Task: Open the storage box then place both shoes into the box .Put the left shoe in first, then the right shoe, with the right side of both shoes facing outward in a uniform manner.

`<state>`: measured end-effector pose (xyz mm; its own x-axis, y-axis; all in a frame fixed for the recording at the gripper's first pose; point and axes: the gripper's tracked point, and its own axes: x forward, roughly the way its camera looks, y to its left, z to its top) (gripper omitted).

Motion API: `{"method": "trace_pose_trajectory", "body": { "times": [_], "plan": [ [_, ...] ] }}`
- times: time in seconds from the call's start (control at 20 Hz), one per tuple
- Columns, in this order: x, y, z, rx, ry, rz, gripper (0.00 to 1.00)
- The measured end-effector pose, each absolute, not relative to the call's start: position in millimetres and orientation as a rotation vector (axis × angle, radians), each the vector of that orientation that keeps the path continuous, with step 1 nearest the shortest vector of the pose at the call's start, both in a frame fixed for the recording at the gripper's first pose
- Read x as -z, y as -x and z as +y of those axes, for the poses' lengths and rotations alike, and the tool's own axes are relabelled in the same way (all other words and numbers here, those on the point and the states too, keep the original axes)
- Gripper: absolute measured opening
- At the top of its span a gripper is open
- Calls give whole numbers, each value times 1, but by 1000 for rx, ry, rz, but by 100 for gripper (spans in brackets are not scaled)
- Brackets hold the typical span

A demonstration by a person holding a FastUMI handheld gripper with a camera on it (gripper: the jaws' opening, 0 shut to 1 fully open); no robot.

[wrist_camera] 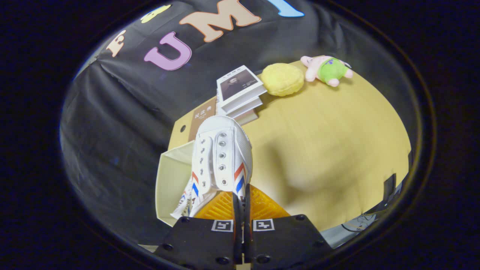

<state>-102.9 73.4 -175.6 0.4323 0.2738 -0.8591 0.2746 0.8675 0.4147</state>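
Where tongs [240,204] pinch it, white shoe [221,157] striped.

white canvas shoe [221,157], matt wooden table [337,150]

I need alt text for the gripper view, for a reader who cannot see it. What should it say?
The tool is shut on a white shoe with red and blue stripes, holding it by its edge above an open storage box that already contains another shoe. Beyond, on the wooden table, are stacked books, a yellow cushion and a plush toy.
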Motion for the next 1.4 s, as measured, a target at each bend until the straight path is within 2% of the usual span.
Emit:
{"method": "trace_pose_trajectory", "body": {
  "times": [0.75, 0.95, 1.2, 1.4],
  "plan": [
    [181, 95, 209, -139, -563, 1196, 5],
    [165, 81, 224, -185, -630, 1117, 48],
    [146, 69, 194, -207, -516, 1002, 100],
    [119, 61, 164, -245, -438, 866, 100]
  ]
}}
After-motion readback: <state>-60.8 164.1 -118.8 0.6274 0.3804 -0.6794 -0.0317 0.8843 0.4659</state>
